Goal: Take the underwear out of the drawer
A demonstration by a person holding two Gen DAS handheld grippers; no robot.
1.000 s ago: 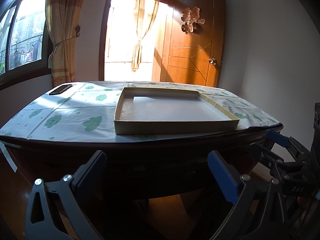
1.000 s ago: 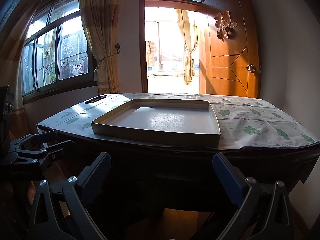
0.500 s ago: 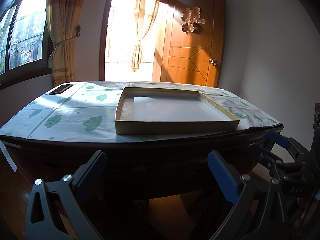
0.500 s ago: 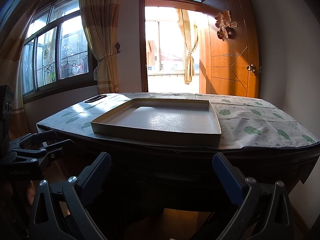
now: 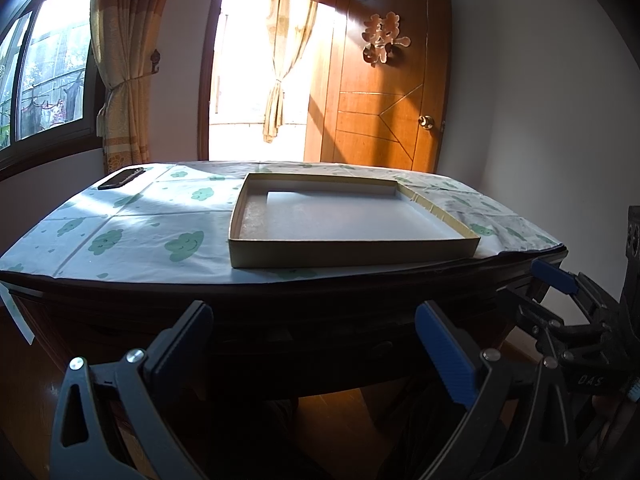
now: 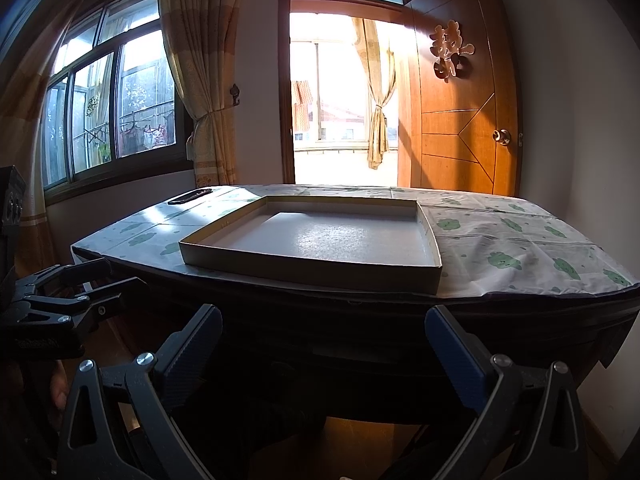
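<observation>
A dark wooden table stands ahead, and its shadowed front panel (image 5: 304, 320) (image 6: 328, 328) hides any drawer outline; no underwear shows. On the cloud-print tablecloth (image 5: 132, 228) (image 6: 512, 240) lies a shallow cardboard tray (image 5: 348, 254) (image 6: 304, 266), empty. My left gripper (image 5: 316, 344) hangs open below the table edge, blue pads wide apart with nothing between them. My right gripper (image 6: 324, 344) is likewise open and empty at the same height. Each gripper also appears at the side of the other's view: the right one (image 5: 572, 312), the left one (image 6: 84, 284).
A black phone (image 5: 121, 178) (image 6: 190, 197) rests at the table's far left corner. Behind the table are an open wooden door (image 5: 384, 80) (image 6: 460, 92), a bright balcony doorway, curtains and a window on the left. Wooden floor (image 5: 332, 412) shows under the table.
</observation>
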